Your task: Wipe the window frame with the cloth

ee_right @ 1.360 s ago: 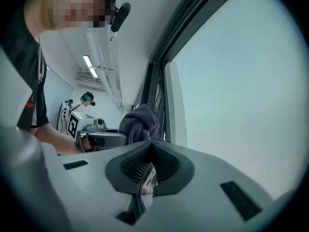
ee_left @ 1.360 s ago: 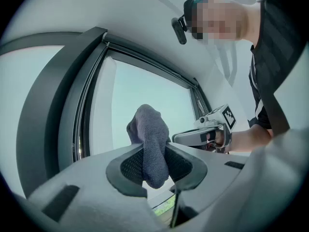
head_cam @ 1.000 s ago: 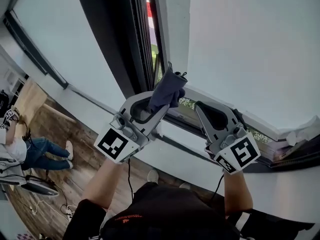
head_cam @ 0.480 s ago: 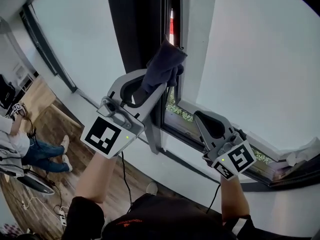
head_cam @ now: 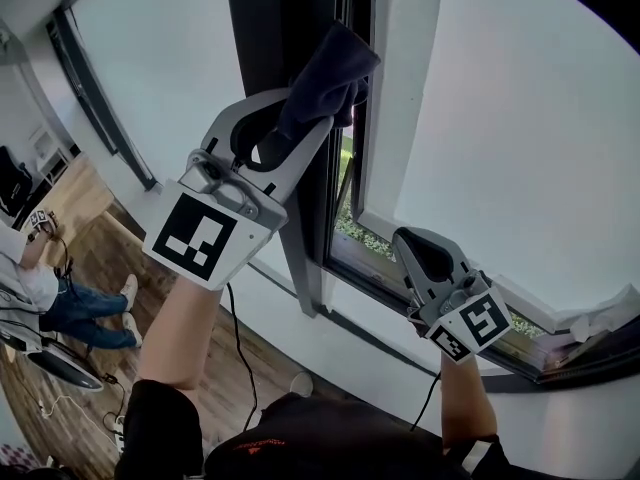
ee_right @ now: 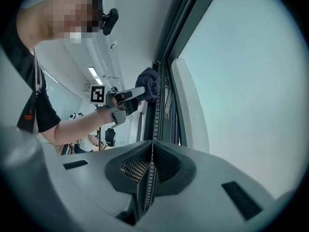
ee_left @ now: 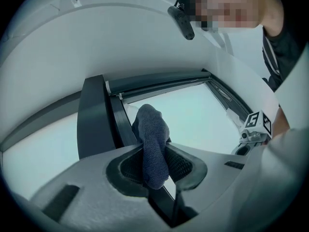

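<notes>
Far left, low down: wooden floor (head_cam: 95, 253), and a seated person in jeans (head_cam: 60, 303) at the edge of the head view, well apart from my work. Above them is a pale glass pane (head_cam: 150, 58) with a dark bar along its left side.

My left tool (head_cam: 316, 126) is raised, with the marker cube toward me and the jaws pointing up and to the right. Its own view shows both jaws pinching the cloth (ee_left: 151, 146), a dark blue-grey fabric caught mid-fold. A short end hangs back between the pads toward the camera. The bulk is bunched in a rounded wad beyond the tips. The wad sits against the window frame (head_cam: 285, 38), the dark upright post between the panes. It is on the post's right edge, where a narrow opening begins. A strip of outdoor greenery (head_cam: 347, 223) shows through the opening lower down.

Right of the opening is the white sash edge (head_cam: 395, 88), then a large pale pane (head_cam: 520, 118).

My right tool (head_cam: 408, 243) is much lower, close to the sash's bottom corner. I cannot tell whether it touches. Its own view shows the jaws pressed together, ribbed pads meeting along one seam with nothing between them. That view looks up along the frame, and the left tool and cloth show higher on the dark post.

Far right: a white crumpled scrap (head_cam: 600, 318) lies at the sill. I cannot tell what it is.
</notes>
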Motion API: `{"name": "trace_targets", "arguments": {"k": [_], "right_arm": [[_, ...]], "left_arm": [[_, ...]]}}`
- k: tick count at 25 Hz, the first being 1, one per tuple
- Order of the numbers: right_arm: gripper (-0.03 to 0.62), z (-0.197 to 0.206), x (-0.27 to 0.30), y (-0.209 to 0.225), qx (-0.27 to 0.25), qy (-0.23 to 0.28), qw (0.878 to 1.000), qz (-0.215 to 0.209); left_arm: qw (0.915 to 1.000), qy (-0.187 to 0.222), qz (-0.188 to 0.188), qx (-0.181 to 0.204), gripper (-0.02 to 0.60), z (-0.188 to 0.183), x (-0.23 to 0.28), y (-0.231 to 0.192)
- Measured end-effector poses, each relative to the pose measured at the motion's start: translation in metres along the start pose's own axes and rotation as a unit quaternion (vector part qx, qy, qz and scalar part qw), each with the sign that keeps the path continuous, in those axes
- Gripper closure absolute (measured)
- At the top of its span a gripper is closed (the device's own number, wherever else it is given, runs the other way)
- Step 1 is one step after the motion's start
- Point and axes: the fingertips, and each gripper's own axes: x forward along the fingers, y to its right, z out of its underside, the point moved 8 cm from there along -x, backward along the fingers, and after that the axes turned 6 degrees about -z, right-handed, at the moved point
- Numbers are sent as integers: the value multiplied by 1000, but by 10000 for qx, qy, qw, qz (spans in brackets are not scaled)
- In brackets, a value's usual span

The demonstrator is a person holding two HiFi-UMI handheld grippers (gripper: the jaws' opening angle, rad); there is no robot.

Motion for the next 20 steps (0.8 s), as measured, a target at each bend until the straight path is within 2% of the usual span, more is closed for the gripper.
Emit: {"name": "trace_targets", "arguments": {"k": [4, 7, 13, 20], "right_arm": [[589, -1, 3, 1, 23, -34, 10000, -14], [589, 2, 1, 0, 79, -50, 10000, -7], [589, 18, -6, 2, 195, -117, 9997, 19], [589, 13, -3, 4, 343, -241, 9991, 12]], "left_arm": [[10000, -9, -83, 28, 477, -9, 7, -9], [9998, -162, -110, -23, 477, -7, 10, -10], [9982, -518, -54, -288, 477, 14, 12, 4], [9958, -778, 35, -484, 477, 37, 11, 6]]}}
